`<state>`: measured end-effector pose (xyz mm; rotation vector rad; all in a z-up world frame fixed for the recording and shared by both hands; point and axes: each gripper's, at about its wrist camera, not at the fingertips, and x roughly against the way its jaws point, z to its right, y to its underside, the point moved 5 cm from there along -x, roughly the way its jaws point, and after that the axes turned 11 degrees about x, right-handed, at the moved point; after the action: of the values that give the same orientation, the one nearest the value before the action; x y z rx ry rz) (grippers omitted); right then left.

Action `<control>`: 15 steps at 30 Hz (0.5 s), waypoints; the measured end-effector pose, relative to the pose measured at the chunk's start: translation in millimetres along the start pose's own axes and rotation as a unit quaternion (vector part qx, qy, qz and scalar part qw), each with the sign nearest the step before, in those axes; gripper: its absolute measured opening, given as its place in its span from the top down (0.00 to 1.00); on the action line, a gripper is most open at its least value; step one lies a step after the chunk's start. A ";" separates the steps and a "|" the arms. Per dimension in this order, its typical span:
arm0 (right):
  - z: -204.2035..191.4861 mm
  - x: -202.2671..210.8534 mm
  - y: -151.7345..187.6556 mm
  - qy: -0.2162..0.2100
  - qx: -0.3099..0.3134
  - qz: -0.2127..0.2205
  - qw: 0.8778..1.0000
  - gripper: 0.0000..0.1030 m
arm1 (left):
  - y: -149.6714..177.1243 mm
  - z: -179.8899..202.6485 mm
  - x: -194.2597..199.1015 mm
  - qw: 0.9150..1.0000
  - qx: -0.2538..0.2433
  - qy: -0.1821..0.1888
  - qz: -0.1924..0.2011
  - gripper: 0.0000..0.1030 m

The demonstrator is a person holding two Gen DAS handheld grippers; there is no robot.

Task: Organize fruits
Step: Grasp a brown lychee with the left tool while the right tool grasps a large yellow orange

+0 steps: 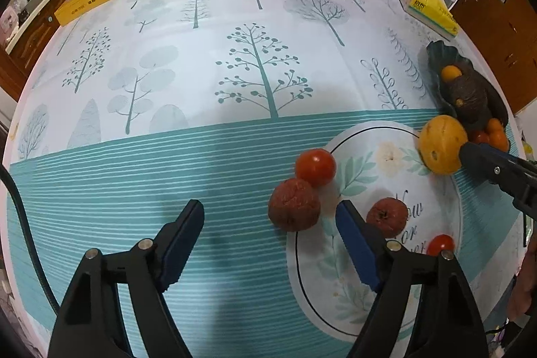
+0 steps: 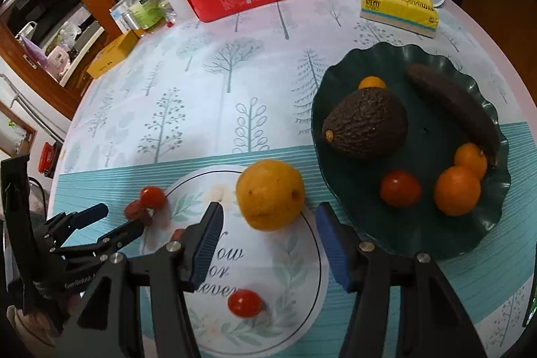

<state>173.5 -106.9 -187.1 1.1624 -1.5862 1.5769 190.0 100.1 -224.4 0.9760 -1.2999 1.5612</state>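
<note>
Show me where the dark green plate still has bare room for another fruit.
Bare patch: the dark green scalloped plate's near-left floor, bordered by the brown avocado and red cherry tomato. Crowded: the right side, with two oranges and the dark banana.

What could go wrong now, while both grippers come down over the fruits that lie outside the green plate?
1. The yellow fruit is round and sits just ahead of the open right gripper; a finger could nudge it so that it rolls.
2. The wrinkled red fruit touches a tomato beside the open left gripper; closing may knock one away.
3. The two grippers work close together and could collide.
</note>
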 end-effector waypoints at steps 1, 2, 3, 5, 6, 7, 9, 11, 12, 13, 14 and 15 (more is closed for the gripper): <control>-0.1 -3.0 -0.2 0.001 0.000 -0.001 1.000 0.44 | -0.3 0.8 -2.0 1.000 -0.003 -0.001 0.001 0.26; -0.1 -5.6 -0.5 0.003 0.000 -0.002 1.000 0.44 | -0.4 2.1 -4.2 1.000 -0.005 -0.002 0.002 0.27; -0.1 -7.5 -1.0 0.004 0.001 -0.003 1.000 0.44 | -0.9 2.5 -5.3 1.000 -0.006 -0.003 0.002 0.31; -0.5 -13.0 -2.0 0.007 0.003 -0.006 1.000 0.44 | -2.5 4.6 -8.1 1.000 -0.007 -0.002 -0.001 0.36; -0.6 -15.1 -2.8 0.009 0.005 -0.007 1.000 0.44 | -2.5 5.4 -10.4 1.000 -0.007 -0.001 -0.003 0.40; -0.7 -17.0 -4.0 0.011 0.006 -0.008 1.000 0.44 | -2.2 5.8 -12.1 1.000 -0.006 0.000 -0.005 0.43; -1.0 -22.2 -4.9 0.016 0.010 -0.011 1.000 0.44 | -2.8 7.1 -12.3 1.000 -0.008 -0.001 0.002 0.49; -1.3 -25.8 -5.9 0.019 0.012 -0.011 1.000 0.44 | -3.3 8.2 -12.4 1.000 -0.009 0.004 0.005 0.54; -1.7 -27.8 -6.1 0.021 0.015 -0.011 1.000 0.44 | -2.9 8.8 -12.0 1.000 -0.009 0.006 0.005 0.59; -2.3 -29.3 -6.2 0.023 0.017 -0.011 1.000 0.44 | -3.0 9.5 -12.2 1.000 -0.011 0.007 0.006 0.66; -3.3 -30.3 -6.5 0.023 0.020 -0.010 1.000 0.44 | -2.6 10.3 -11.8 1.000 -0.012 0.008 0.006 0.69; -4.5 -31.2 -6.8 0.023 0.023 -0.010 0.999 0.44 | -2.3 10.7 -11.6 1.000 -0.013 0.007 0.006 0.71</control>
<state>192.3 -96.7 -211.4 1.1548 -1.5118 1.6243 196.4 88.3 -232.9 0.9406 -1.3153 1.5538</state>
